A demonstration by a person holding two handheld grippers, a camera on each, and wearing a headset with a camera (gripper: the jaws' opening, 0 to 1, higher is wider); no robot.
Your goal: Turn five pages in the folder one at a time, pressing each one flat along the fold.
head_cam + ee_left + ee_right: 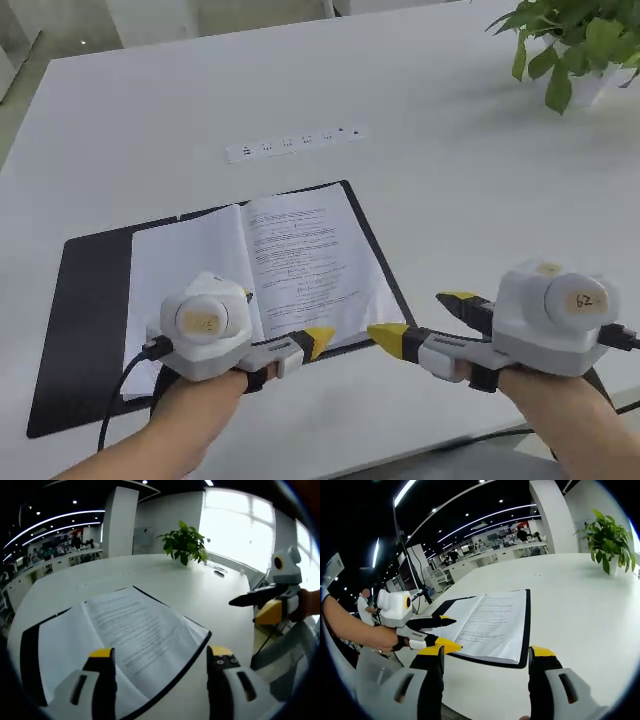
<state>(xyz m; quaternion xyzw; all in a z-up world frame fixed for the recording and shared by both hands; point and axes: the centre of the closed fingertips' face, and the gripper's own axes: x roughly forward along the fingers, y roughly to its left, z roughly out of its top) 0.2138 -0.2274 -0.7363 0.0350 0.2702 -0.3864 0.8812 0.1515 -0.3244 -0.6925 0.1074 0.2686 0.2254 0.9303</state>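
While our left tongs and right tongs gape by the folder, the head view shows sockets in the white worktop. The right gripper view adds office desks.

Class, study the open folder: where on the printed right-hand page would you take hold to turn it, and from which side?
Grip the printed page at its free outer edge, near the front corner, coming from the right with the right gripper, whose jaws stand open. The page is bound at the middle fold and lies flat, so probably only that edge lifts.
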